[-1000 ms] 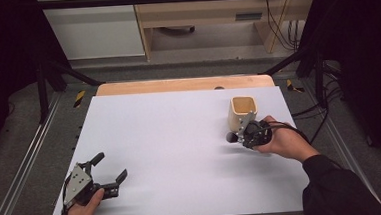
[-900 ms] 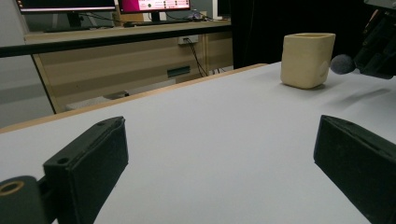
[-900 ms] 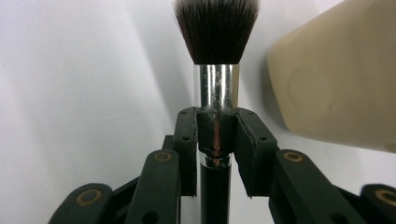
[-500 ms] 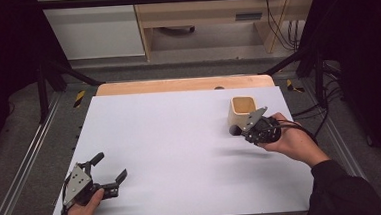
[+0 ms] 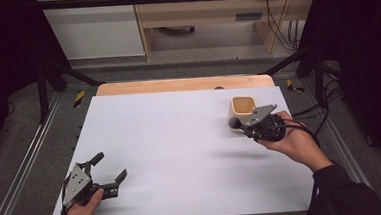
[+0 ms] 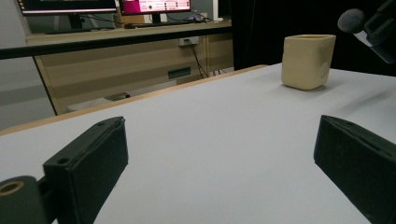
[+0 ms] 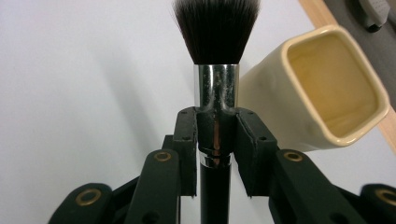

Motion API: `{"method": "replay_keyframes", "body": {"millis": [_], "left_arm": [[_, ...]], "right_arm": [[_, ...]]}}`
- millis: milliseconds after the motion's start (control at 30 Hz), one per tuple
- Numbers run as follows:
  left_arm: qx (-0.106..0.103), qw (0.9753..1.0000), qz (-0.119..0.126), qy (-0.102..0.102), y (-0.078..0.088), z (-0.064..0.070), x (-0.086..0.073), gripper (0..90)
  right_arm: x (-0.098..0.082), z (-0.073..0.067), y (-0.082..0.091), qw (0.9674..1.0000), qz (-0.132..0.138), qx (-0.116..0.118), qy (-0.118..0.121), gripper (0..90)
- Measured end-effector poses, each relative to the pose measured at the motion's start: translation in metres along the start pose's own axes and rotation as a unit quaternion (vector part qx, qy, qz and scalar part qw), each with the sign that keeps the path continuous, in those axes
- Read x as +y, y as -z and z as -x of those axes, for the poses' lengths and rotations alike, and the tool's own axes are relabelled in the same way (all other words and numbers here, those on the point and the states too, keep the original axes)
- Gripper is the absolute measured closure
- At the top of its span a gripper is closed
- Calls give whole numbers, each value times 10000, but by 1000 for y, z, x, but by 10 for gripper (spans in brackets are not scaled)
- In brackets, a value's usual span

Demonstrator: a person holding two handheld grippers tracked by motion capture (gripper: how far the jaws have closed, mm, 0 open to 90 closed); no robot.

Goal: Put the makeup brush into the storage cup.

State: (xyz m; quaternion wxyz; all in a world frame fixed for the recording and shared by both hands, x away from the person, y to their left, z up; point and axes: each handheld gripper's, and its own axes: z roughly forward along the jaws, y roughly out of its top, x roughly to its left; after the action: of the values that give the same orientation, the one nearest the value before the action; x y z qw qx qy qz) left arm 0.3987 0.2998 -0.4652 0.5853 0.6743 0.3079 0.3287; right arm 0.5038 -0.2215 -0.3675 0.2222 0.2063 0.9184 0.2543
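Right gripper (image 7: 215, 140) clenched on brush (image 7: 216, 70), cream cup (image 7: 322, 88) just beside it, left gripper (image 5: 105, 172) released over bare worktop (image 5: 180, 138), brush handle cut off below.

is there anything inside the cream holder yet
No, the right gripper view looks into the cream holder and its inside is bare; the makeup brush stays outside it.
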Motion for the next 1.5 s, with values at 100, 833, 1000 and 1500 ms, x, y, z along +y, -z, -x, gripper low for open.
{"method": "replay_keyframes", "body": {"millis": [100,833,1000,1500], "left_arm": [[2,10000,4,-1,0,0,0,27],[-2,10000,11,-4,0,0,0,27],[-2,10000,8,-8,0,0,0,27],[-6,10000,6,-12,0,0,0,27]], "right_arm": [[1,1,5,9998,182,-77,-82,712],[7,10,30,9830,1500,-458,-952,712],[7,11,30,9823,1530,-470,-977,711],[10,13,35,9708,1942,-705,-1217,711]]}}
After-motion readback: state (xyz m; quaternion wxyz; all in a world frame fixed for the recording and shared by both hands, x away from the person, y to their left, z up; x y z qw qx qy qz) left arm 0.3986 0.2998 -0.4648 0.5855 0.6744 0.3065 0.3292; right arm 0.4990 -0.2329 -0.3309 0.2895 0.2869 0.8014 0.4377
